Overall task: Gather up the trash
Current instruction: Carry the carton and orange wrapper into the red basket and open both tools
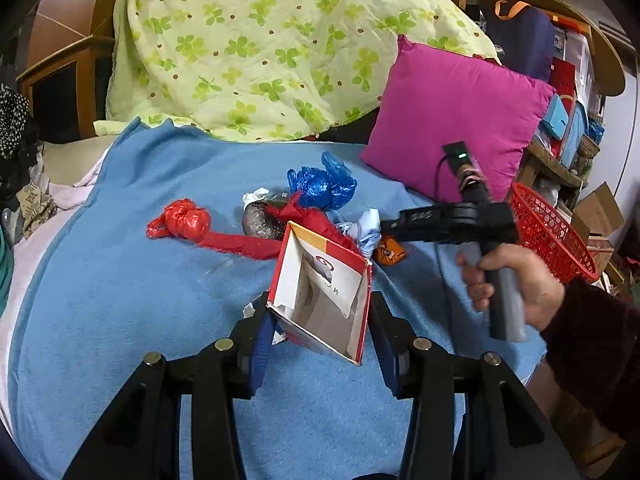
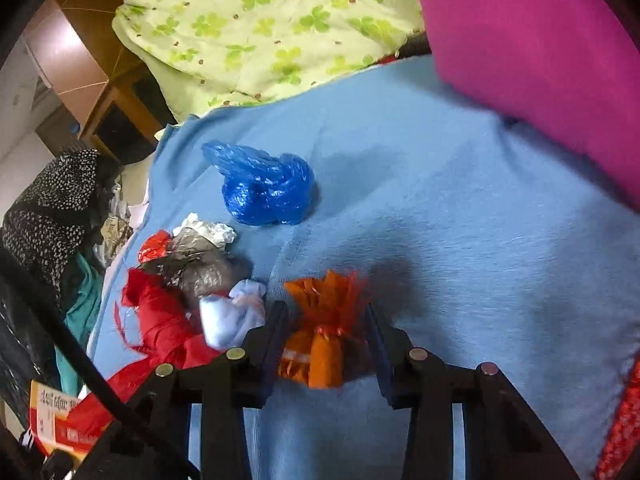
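Left gripper point(image 1: 320, 316) clamped on one red-and-white carton point(image 1: 320, 304), open mouth toward the camera, raised over the near middle of the blue blanket point(image 1: 120, 320); fingers point(image 1: 260, 344) pressed to both sides. Right gripper point(image 2: 326, 332) spread wide around one orange wrapper point(image 2: 326, 332), fingers point(image 2: 270, 340) just beside it on either side, contact not clear; wrapper lying on the blanket.

Wide bare blanket near and left in the left wrist view, and right of the wrapper in the right wrist view. Far edge closed off by a green clover quilt point(image 1: 260, 40), far right by one magenta pillow point(image 1: 452, 120). One red basket point(image 1: 552, 236) just past the blanket's right edge, behind the right hand point(image 1: 516, 284).

Counted on the blanket: one blue plastic bag point(image 2: 268, 188), far of the cluster; one grey foil bundle point(image 2: 200, 268); one pale blue cloth scrap point(image 2: 236, 312) touching the right gripper's left finger; red plastic point(image 1: 188, 222), knotted, trailing right under the carton, piece count unclear.
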